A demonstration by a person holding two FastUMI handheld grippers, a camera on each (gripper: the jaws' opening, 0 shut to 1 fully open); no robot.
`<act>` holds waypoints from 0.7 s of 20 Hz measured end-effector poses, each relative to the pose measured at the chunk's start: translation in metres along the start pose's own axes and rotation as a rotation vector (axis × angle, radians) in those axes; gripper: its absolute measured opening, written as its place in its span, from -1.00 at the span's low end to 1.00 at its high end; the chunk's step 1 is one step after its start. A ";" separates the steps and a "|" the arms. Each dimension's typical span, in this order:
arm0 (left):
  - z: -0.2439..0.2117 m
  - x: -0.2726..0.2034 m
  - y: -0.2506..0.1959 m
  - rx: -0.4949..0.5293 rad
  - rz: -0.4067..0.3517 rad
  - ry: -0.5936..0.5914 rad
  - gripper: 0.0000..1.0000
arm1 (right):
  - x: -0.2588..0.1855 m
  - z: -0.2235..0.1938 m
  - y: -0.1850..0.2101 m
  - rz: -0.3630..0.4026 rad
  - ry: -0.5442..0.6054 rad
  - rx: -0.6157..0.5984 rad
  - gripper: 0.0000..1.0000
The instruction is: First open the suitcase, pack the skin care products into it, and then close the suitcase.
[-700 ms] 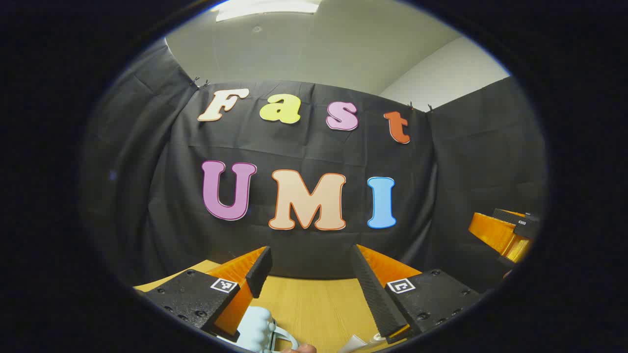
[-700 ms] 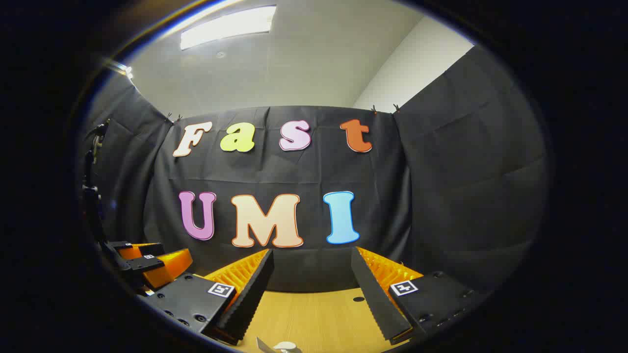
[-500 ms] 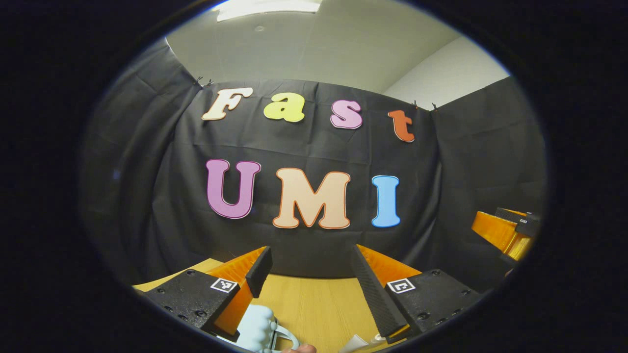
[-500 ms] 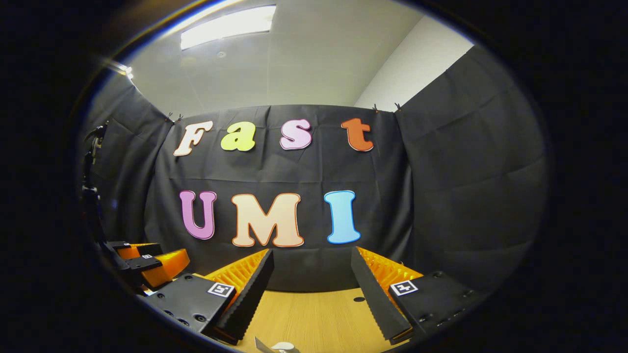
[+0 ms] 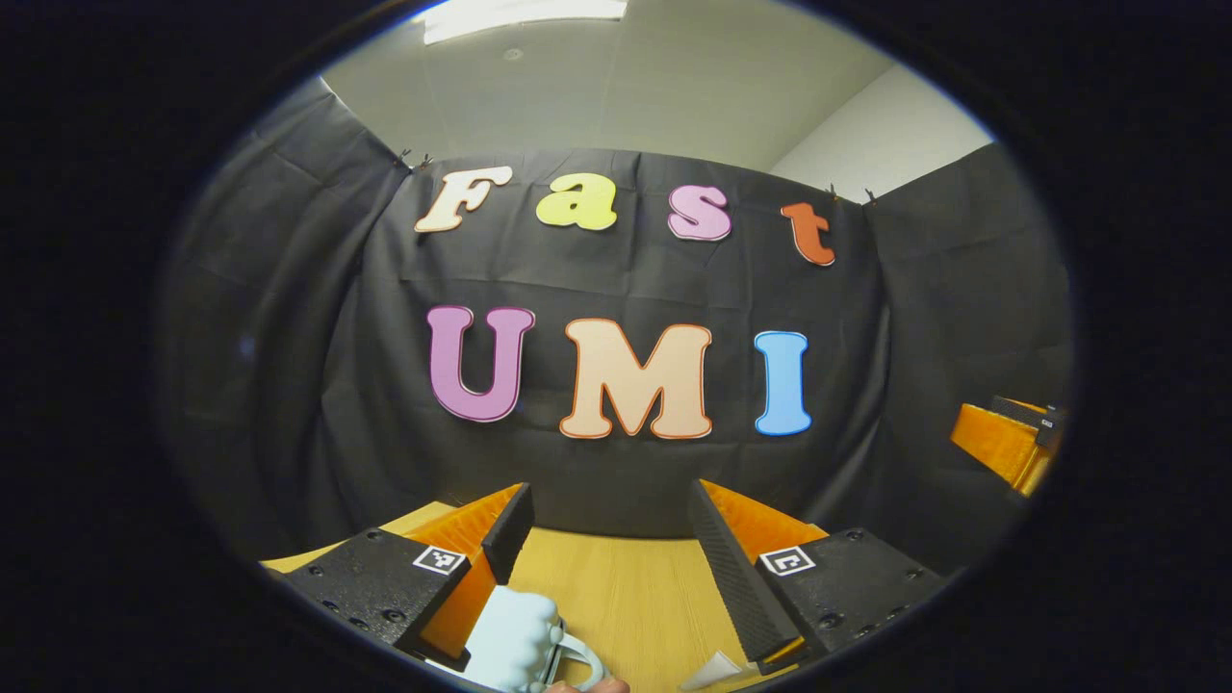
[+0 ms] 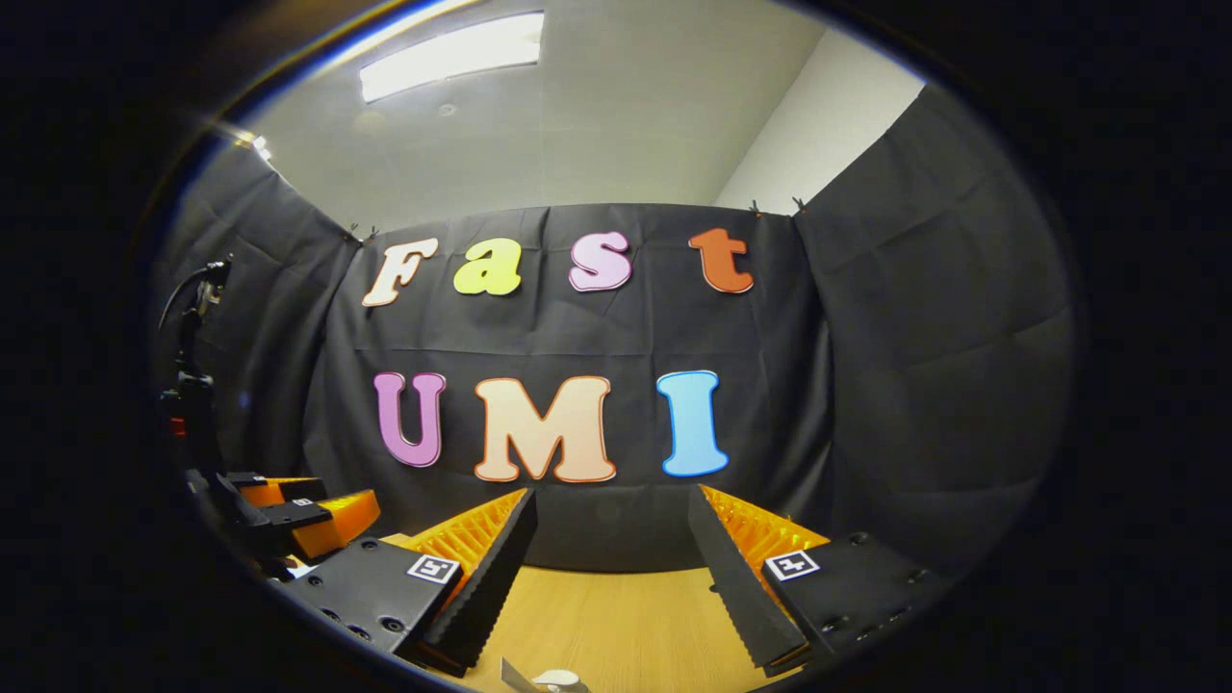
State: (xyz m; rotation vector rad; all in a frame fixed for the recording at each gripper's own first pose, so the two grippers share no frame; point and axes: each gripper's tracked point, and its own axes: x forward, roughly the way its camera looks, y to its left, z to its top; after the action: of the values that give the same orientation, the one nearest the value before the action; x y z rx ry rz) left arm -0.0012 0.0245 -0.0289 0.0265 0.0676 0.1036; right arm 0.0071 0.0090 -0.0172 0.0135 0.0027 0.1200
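The desk point(image 5: 616, 597) runs to the black cloth wall. Above it both tongs hang released, grasping nothing: left tongs point(image 5: 608, 525), right tongs point(image 6: 612, 529). A pale blue item point(image 5: 510, 640) lies on the desk just below the left tongs; a small white item point(image 6: 553, 680) lies below the right tongs.

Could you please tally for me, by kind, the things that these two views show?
Grippers: 2, the left gripper and the right gripper, both open.
Wooden table: 1.
Pale blue item by the left gripper's fingers: 1.
Small white item on the table, cut off: 1.
Ceiling light: 1.
Total: 6.
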 end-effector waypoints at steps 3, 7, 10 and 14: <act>-0.018 -0.002 0.025 0.065 0.075 0.049 0.90 | 0.004 -0.024 0.009 0.113 0.023 -0.013 0.98; -0.065 -0.004 0.027 0.084 0.077 0.157 0.90 | 0.010 -0.043 0.004 0.142 0.073 0.012 0.98; -0.109 0.000 0.025 0.091 0.050 0.264 0.89 | 0.014 -0.043 -0.009 0.072 0.085 0.038 0.97; -0.129 0.003 0.018 0.041 0.010 0.330 0.91 | 0.013 -0.048 -0.024 -0.015 0.101 0.042 0.98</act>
State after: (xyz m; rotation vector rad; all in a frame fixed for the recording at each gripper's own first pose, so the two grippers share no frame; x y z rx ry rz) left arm -0.0087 0.0461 -0.1569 0.0504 0.3990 0.1161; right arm 0.0229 -0.0123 -0.0655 0.0488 0.1062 0.1055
